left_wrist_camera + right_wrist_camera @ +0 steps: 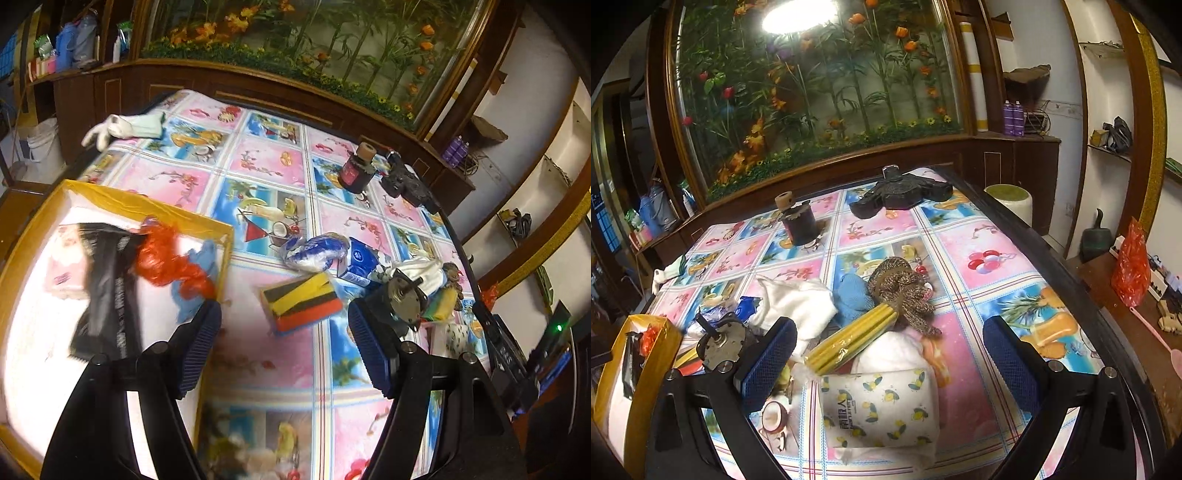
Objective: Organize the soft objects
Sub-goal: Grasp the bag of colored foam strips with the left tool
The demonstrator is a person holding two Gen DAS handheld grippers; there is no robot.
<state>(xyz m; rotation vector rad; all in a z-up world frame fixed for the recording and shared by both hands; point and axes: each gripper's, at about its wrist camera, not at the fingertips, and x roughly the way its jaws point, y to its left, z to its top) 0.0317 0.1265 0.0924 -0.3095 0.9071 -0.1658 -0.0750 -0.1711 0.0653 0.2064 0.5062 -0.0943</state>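
Behind the counter [258, 177] stood a glass case of artificial flowers [332, 48] in a dark wooden frame. From the left wrist view, a bright fruit-patterned cloth covered the counter. At the left sat a yellow-edged box [155, 206], holding a black packet [107, 291], a crumpled red bag [166, 258] and a scrap of blue cloth [199, 280]. The left hand-held gripper [284, 343] hung wide open and empty, its left finger over the box's near corner. Just beyond it lay a striped sponge pack [303, 302], with a blue-and-white bag [317, 251] behind. A white glove [114, 129] lay at the far left edge, well apart, and a dark jar [356, 171] stood farther back.

From the right wrist view, the same cloth stretched toward the flower case. The right hand-held gripper [890, 354] was also spread wide, gripping nothing. Between its fingers lay a tissue pack printed with lemons [882, 406], and touching it a bundle of yellow cloths [853, 343]. Behind these sat a brown knitted piece [901, 288], a blue cloth [853, 295] and a white cloth [798, 302], bunched together. The yellow box showed at the left edge.
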